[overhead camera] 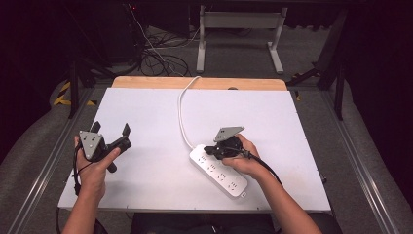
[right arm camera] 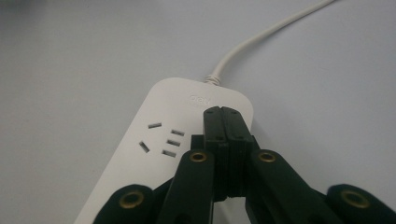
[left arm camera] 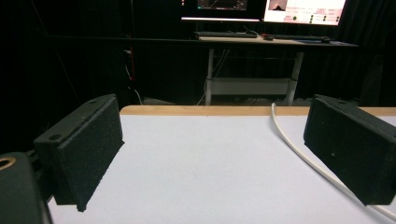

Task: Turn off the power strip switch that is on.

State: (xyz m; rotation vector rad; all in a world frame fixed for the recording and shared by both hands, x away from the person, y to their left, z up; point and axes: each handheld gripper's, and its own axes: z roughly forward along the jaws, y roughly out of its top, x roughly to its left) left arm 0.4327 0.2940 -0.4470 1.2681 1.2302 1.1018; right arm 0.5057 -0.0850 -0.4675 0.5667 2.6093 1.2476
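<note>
Right gripper (right arm camera: pixel 227 114) has its jaws pressed flat together with nothing between them, tips poised right over the cord end of the power strip (overhead camera: pixel 218 170), beside the first socket. The strip lies right of centre on the white table (overhead camera: pixel 146 117), long axis slanting from the far left, where its cord (overhead camera: pixel 182 112) leaves, toward the near right. Left gripper (overhead camera: pixel 111 130) sits well off to the left, jaws spread wide and empty, so my read is the right one does whatever comes next.
</note>
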